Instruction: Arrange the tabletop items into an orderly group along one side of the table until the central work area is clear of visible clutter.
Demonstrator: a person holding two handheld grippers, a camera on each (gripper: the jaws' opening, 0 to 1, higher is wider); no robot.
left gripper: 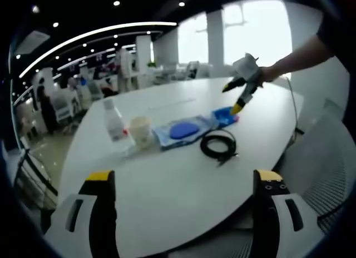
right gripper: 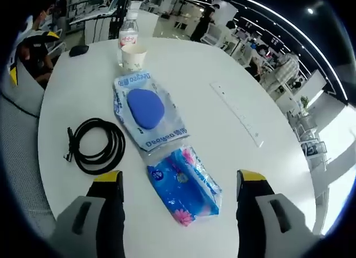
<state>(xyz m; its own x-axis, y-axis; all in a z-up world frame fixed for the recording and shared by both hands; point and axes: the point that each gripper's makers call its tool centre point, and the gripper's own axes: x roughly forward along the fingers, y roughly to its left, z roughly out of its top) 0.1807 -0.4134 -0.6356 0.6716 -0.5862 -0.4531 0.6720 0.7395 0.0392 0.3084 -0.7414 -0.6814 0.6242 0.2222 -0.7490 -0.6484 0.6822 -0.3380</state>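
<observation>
Two grippers are in your hands, both with their yellow-tipped jaws spread wide and holding nothing.

From the left gripper view, your left gripper (left gripper: 185, 183) hovers over the near edge of a white oval table (left gripper: 167, 197), jaws apart over bare tabletop and touching no item. Farther across the table, a row of items runs from left to right: a clear water bottle (left gripper: 113, 119), a paper cup (left gripper: 140, 130) just beside it, a flat pale-blue packet with a round blue lid (left gripper: 182, 130), and a blue tissue pack (left gripper: 225, 117). A coiled black cable (left gripper: 218, 144) lies nearer to you than the packet. Your right gripper (left gripper: 240, 90) reaches in from the right on your outstretched arm, its yellow tip just above the tissue pack; whether it touches the pack cannot be told from here.

From the right gripper view, your right gripper (right gripper: 177, 183) points down at the table (right gripper: 267, 174). The tissue pack (right gripper: 185, 185) lies between the two open jaws, with a clear gap on each side, so neither jaw presses it. Beyond it lies the packet (right gripper: 146, 114), then the paper cup (right gripper: 133, 57) and the water bottle (right gripper: 128, 35) close together. The black cable (right gripper: 97, 145) lies to the left of the packet, apart from it. A small dark object (right gripper: 79, 49), too small to identify, sits near the far left edge.
</observation>
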